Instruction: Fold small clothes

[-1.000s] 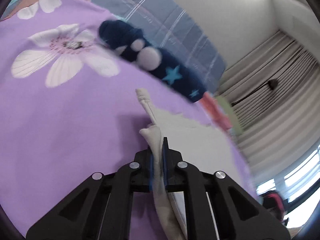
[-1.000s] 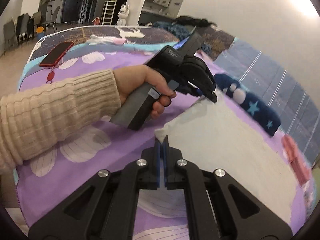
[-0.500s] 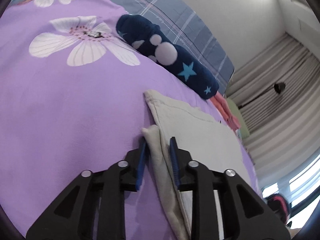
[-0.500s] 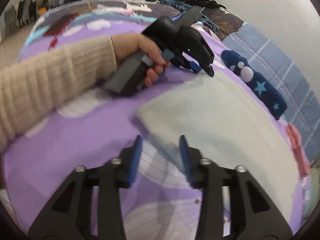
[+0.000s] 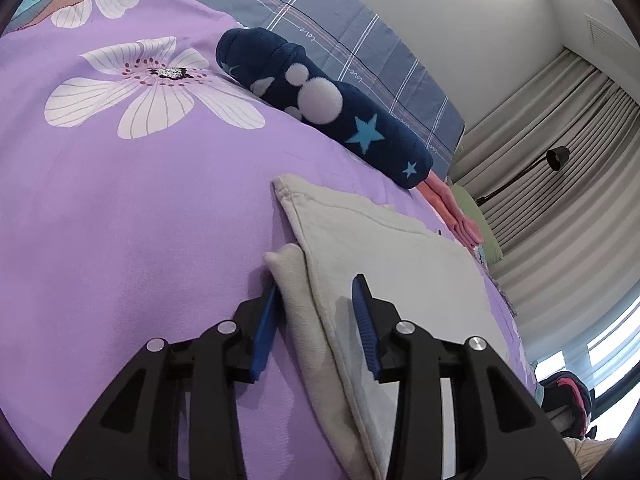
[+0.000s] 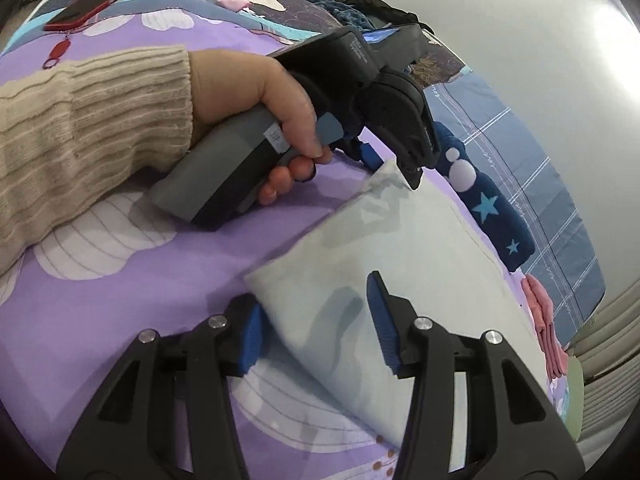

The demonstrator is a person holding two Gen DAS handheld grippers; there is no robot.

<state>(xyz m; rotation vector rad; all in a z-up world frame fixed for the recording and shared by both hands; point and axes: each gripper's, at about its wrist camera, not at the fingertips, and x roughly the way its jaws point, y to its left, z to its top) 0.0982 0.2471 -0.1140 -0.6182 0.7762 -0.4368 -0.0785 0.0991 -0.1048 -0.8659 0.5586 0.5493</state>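
Note:
A pale grey-white folded garment (image 5: pixel 384 256) lies flat on the purple flowered bedspread (image 5: pixel 132 208); it also shows in the right wrist view (image 6: pixel 404 264). My left gripper (image 5: pixel 316 304) is open, its jaws either side of the garment's near folded edge, not gripping it. It also shows in the right wrist view (image 6: pixel 394 166), at the garment's far corner. My right gripper (image 6: pixel 316 312) is open, with the garment's near corner lying between its jaws.
A rolled navy fleece with stars and white dots (image 5: pixel 328 104) lies beyond the garment, by a blue plaid pillow (image 5: pixel 352 52). Folded pink clothes (image 6: pixel 544 340) sit at the right. A red phone (image 6: pixel 88 8) lies at the bed's far left.
Both grippers were shut on the garment's edge a second ago. Both have opened and let it go. The garment now rests flat on the bed.

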